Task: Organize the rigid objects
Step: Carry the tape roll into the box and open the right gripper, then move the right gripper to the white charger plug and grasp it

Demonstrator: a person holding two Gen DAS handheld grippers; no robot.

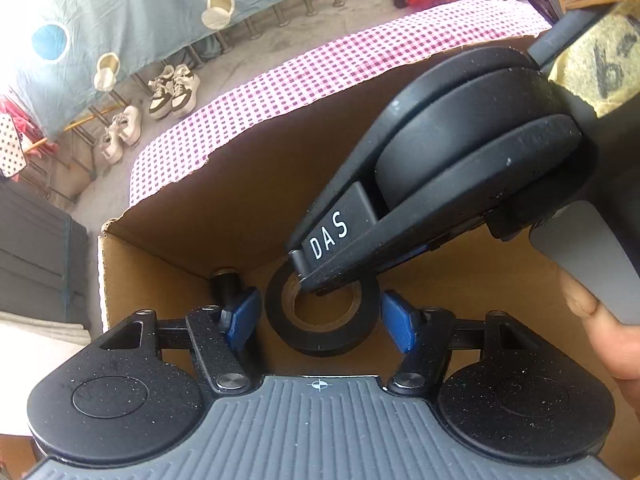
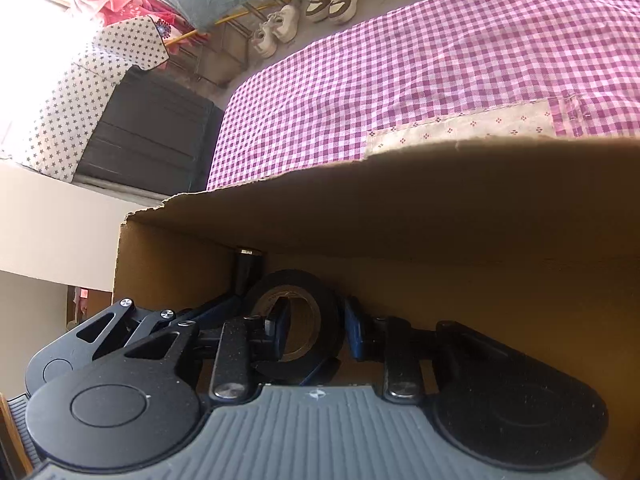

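Note:
A black tape roll (image 1: 322, 316) hangs tilted low inside a cardboard box (image 1: 240, 200). My left gripper (image 1: 320, 322) is shut on it, a blue pad against each side of its rim. My right gripper (image 1: 320, 272) reaches in from the upper right, tip at the roll's hole. In the right wrist view the tape roll (image 2: 296, 316) sits between the fingers of the right gripper (image 2: 318, 330): one finger is inside the hole, the other stands just clear of the outer rim, so it is open. The left gripper's fingers (image 2: 224, 312) hold the roll from the left.
A short black cylinder (image 1: 226, 280) stands in the box's far left corner. The box sits on a pink checked cloth (image 2: 400, 80). Its torn far wall (image 2: 440, 220) rises close ahead. Shoes (image 1: 172, 92) lie on the floor beyond. A person's fingers (image 1: 592, 300) grip the right handle.

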